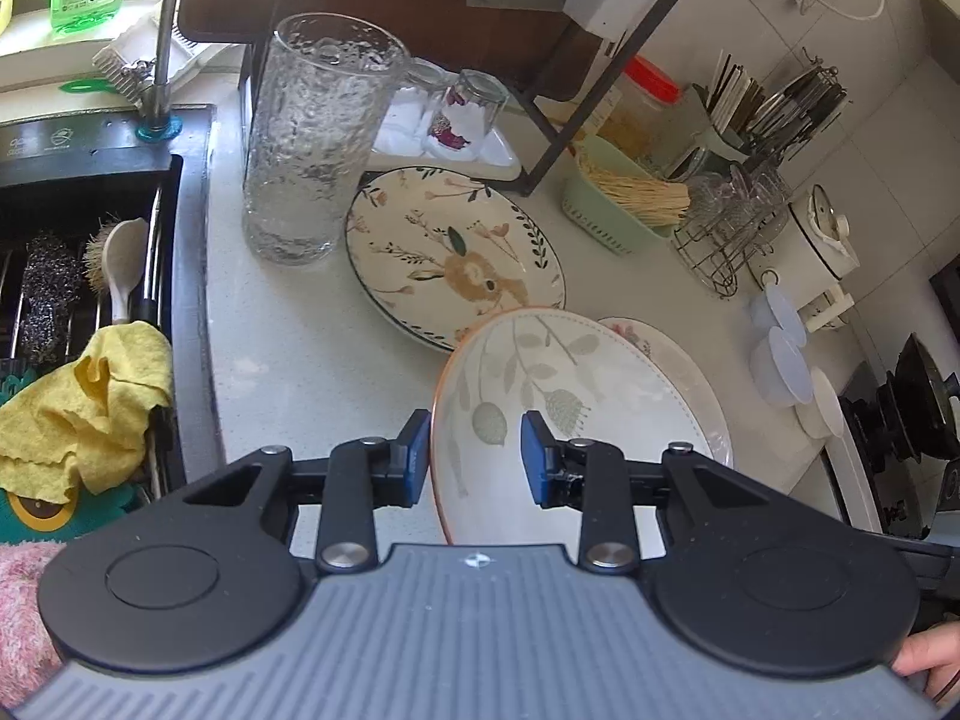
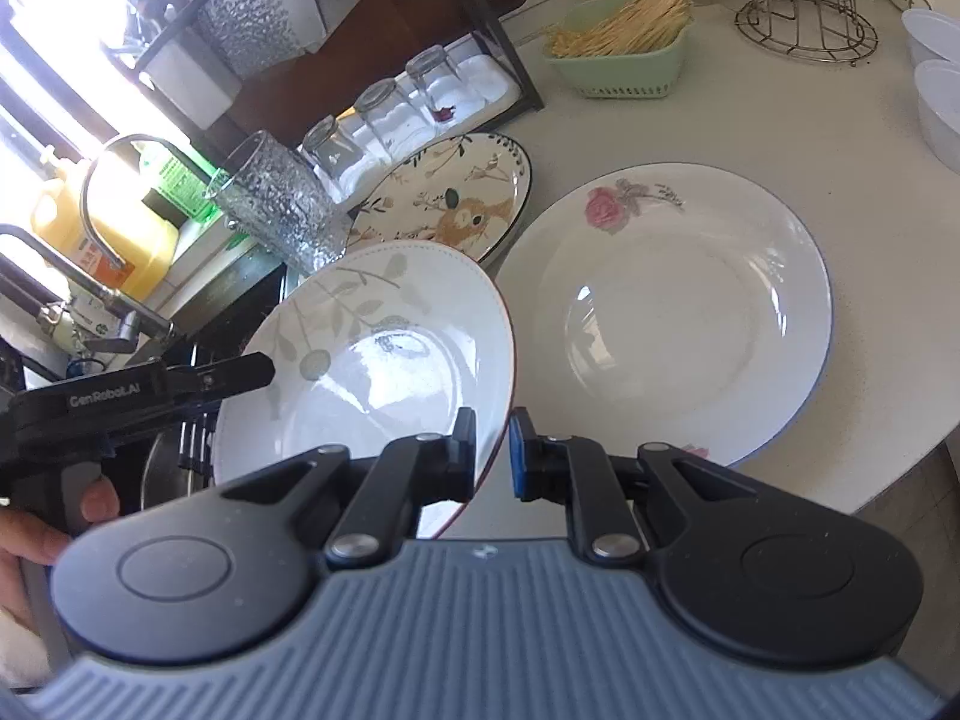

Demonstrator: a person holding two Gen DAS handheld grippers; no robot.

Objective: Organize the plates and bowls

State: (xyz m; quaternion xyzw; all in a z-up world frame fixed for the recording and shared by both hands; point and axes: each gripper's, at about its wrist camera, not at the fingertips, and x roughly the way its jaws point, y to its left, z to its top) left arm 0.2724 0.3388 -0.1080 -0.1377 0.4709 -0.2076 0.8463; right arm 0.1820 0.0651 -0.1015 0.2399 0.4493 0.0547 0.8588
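The leaf-patterned bowl [image 2: 384, 354] is held tilted above the counter's front edge, between the sink [image 1: 90, 240] and the rose plate [image 2: 678, 312]; it is glazed ceramic — judged stiff, fairly heavy, slippery and breakable if knocked. It is taken at the rim, the sensible place, since the wall is thin enough there to be pinched. The left gripper [image 1: 477, 459] straddles one side of the rim, its pads set either side of the wall; the right gripper [image 2: 492, 450] is narrowed on the opposite edge, though firm contact cannot be told. Behind lies the deer plate [image 1: 456, 258] beside a textured glass [image 1: 312, 138].
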